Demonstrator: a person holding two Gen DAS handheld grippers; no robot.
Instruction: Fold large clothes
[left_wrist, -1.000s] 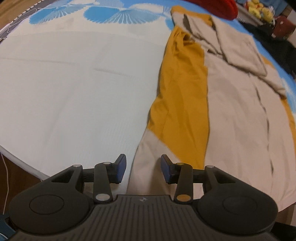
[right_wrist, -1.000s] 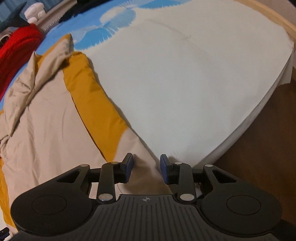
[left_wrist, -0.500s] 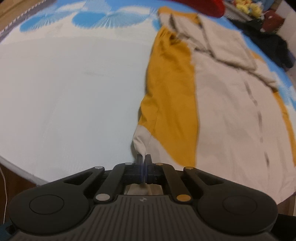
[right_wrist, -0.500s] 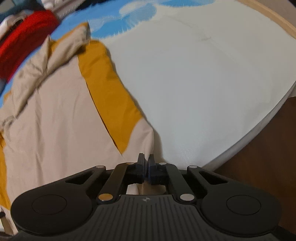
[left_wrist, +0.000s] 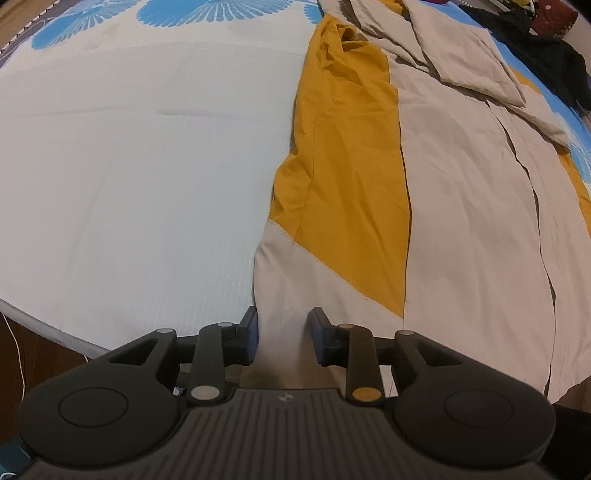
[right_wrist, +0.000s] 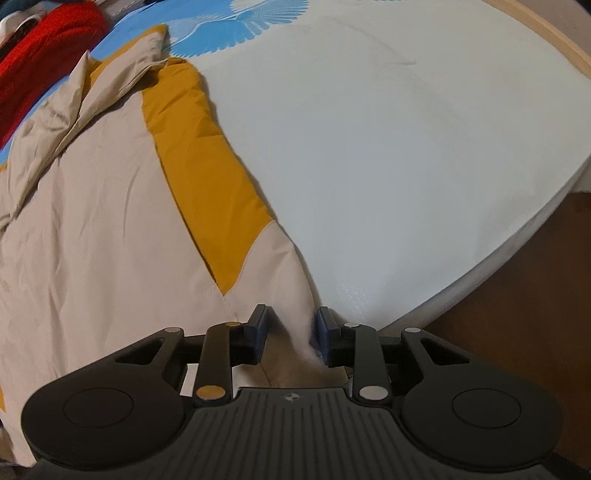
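Note:
A large beige and mustard-yellow garment (left_wrist: 461, 206) lies spread on the bed, its hem at the near edge; it also shows in the right wrist view (right_wrist: 110, 221). My left gripper (left_wrist: 283, 332) is open, its fingers either side of the hem's left corner, not pinching it. My right gripper (right_wrist: 290, 332) is open, its fingers either side of the hem's right corner, with the cloth loose between them.
The bed has a white sheet (left_wrist: 129, 166) with blue fan patterns at the far end. A red garment (right_wrist: 40, 55) and dark clothes (left_wrist: 546, 55) lie at the far side. The mattress edge (right_wrist: 498, 254) drops to a brown floor.
Both grippers closed on the hem corners half a second ago. Now both have opened and the cloth lies loose between the fingers.

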